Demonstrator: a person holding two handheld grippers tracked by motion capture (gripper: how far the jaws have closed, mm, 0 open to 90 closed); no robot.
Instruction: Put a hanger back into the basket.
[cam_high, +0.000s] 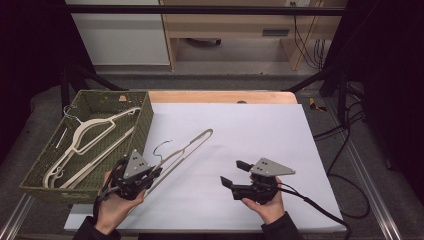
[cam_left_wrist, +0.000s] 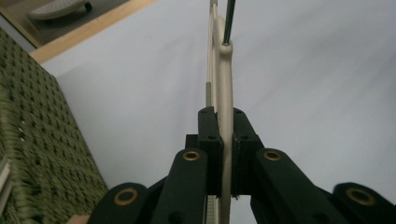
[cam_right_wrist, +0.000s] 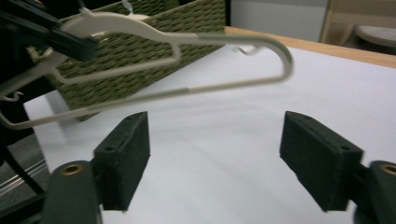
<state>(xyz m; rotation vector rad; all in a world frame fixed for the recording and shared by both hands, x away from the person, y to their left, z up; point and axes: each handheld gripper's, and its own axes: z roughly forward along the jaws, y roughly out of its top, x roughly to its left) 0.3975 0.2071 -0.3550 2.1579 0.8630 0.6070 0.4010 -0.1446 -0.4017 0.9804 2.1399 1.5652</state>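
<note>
The left gripper (cam_high: 148, 176) is clamped tight on a cream hanger (cam_high: 187, 147) close to its neck, just below the dark wire hook (cam_high: 161, 148); in the left gripper view the two pads squeeze the thin plastic arm (cam_left_wrist: 225, 121) edge-on, with nothing spare at either side. The hanger juts out from that grip over the white sheet (cam_high: 260, 130), its far rounded end (cam_high: 206, 133) pointing away from the person and clear of the woven green basket (cam_high: 145, 117), which holds more hangers (cam_high: 85, 142) of the same kind. The right gripper (cam_high: 235, 174) sits well apart to the right above the sheet, its jaws spread wide with nothing between them; its own view shows the hanger's loop (cam_right_wrist: 280, 60) ahead and above the open pads. The step in hand looks like carrying the hanger clear of the basket, perhaps to pass it across; a grip this near one end leaves a long lever, so the hanger may swing or twist; keeping the wrist steady and the hanger level should help; the hook should stay clear of the basket's rim (cam_high: 146, 132); if the right gripper takes hold, the straight lower bar seems the safest place, closing fully before the left lets go.
</note>
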